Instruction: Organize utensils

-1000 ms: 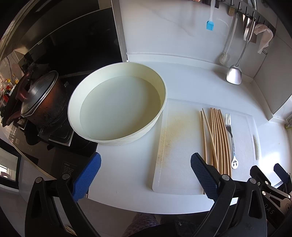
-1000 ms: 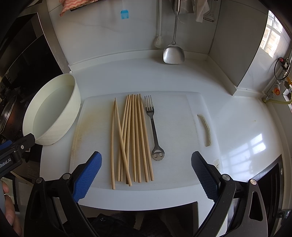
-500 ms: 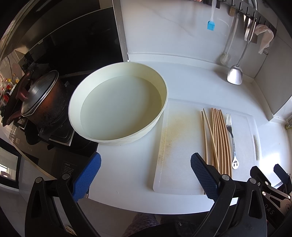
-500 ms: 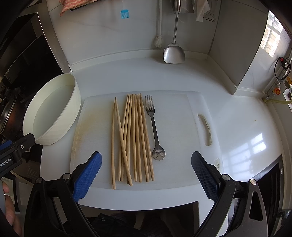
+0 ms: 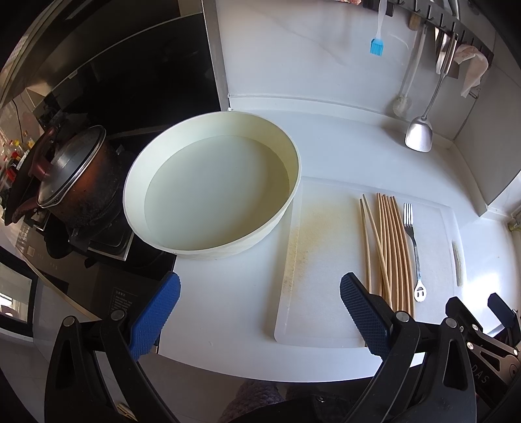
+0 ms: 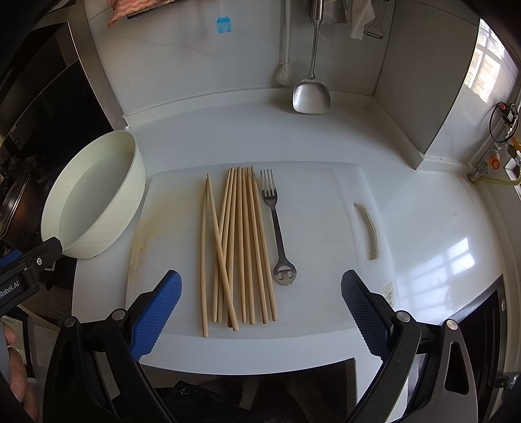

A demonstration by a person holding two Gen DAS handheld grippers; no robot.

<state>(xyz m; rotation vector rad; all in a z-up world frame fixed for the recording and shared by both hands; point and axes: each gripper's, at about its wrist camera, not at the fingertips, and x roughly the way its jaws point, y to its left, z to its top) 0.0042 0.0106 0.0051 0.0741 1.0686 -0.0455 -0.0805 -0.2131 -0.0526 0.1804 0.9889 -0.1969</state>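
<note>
Several wooden chopsticks (image 6: 241, 240) lie side by side on a white cutting board (image 6: 319, 227), one crossing the others at a slant. A steel fork (image 6: 276, 227) with a smiley-face handle end rests just right of them. My right gripper (image 6: 259, 309) hovers open over the board's near edge, the chopstick ends between its blue pads. In the left wrist view the chopsticks (image 5: 390, 247) and fork (image 5: 414, 250) sit to the right. My left gripper (image 5: 259, 312) hangs open near the counter's front edge, in front of a round cream basin (image 5: 211, 188).
The cream basin (image 6: 94, 201) stands left of the board. A dark pot (image 5: 75, 179) sits on the stove at far left. A steel spatula (image 6: 311, 91), a brush and a blue silicone brush (image 6: 224, 25) hang on the back wall. Bare counter (image 6: 439, 211) lies right of the board.
Both grippers have drifted only slightly; the view of the board and basin shifted a little. Nothing was gripped or moved.
</note>
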